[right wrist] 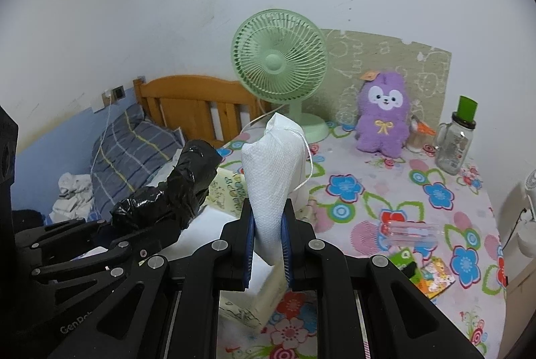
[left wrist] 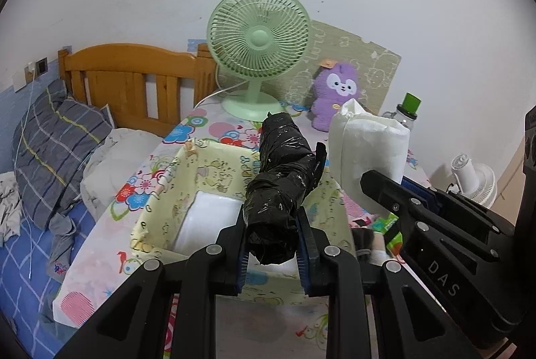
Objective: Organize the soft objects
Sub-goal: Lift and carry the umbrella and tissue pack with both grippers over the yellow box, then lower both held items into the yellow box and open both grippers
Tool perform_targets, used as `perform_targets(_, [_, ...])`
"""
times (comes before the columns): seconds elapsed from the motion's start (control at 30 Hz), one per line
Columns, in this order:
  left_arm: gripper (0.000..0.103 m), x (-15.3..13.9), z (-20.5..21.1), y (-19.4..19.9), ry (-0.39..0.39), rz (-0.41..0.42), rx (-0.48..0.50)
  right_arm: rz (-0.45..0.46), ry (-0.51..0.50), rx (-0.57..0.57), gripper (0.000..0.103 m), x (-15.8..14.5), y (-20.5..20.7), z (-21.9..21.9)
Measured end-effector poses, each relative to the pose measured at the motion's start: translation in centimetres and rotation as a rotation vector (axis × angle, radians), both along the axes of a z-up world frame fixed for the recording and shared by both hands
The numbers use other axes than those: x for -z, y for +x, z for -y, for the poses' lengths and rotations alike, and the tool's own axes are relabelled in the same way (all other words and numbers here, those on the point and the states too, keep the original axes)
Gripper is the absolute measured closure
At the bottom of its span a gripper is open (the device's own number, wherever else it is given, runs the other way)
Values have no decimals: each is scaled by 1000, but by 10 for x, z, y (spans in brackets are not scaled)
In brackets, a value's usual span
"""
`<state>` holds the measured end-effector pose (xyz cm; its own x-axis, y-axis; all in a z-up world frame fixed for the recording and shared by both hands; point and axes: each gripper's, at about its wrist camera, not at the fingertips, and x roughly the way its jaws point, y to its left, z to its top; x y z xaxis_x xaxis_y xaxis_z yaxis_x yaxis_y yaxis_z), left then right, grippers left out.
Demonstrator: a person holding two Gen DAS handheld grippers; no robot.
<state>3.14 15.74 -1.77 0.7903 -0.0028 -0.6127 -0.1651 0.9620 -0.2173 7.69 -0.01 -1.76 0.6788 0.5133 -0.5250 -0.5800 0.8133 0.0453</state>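
Note:
My left gripper [left wrist: 272,241] is shut on a black plastic-wrapped bundle [left wrist: 283,181], held up over a pale yellow fabric storage box [left wrist: 160,201] on the flowered table. A white pad lies in the box's bottom. My right gripper [right wrist: 267,245] is shut on a white cloth pouch [right wrist: 273,178] with a drawstring, raised above the box's right side. In the left wrist view the right gripper [left wrist: 372,183] comes in from the right with the white pouch [left wrist: 368,151]. In the right wrist view the left gripper [right wrist: 147,236] with the black bundle [right wrist: 174,188] is at the left.
A green desk fan [right wrist: 279,67], a purple plush toy [right wrist: 383,114] and a clear bottle with a green cap [right wrist: 457,137] stand at the table's back. A clear tube [right wrist: 410,230] and small packets [right wrist: 422,270] lie at the right. A bed [left wrist: 50,137] lies left.

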Motion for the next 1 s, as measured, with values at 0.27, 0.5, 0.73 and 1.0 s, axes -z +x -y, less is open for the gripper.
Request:
perform_targets(0.27, [80, 6, -13, 2, -2, -14, -21, -21, -8, -31, 86, 7, 6, -16])
perform_targets(0.5, [80, 9, -17, 4, -3, -23, -29, -32, -13, -48, 86, 13, 8, -25])
perform_targets(0.73, [79, 12, -21, 6, -5, -31, -36, -41, -15, -59, 86, 16, 10, -29])
perform_targets(1.0, [75, 13, -22, 7, -10, -34, -42, -56, -10, -65, 86, 18, 13, -29])
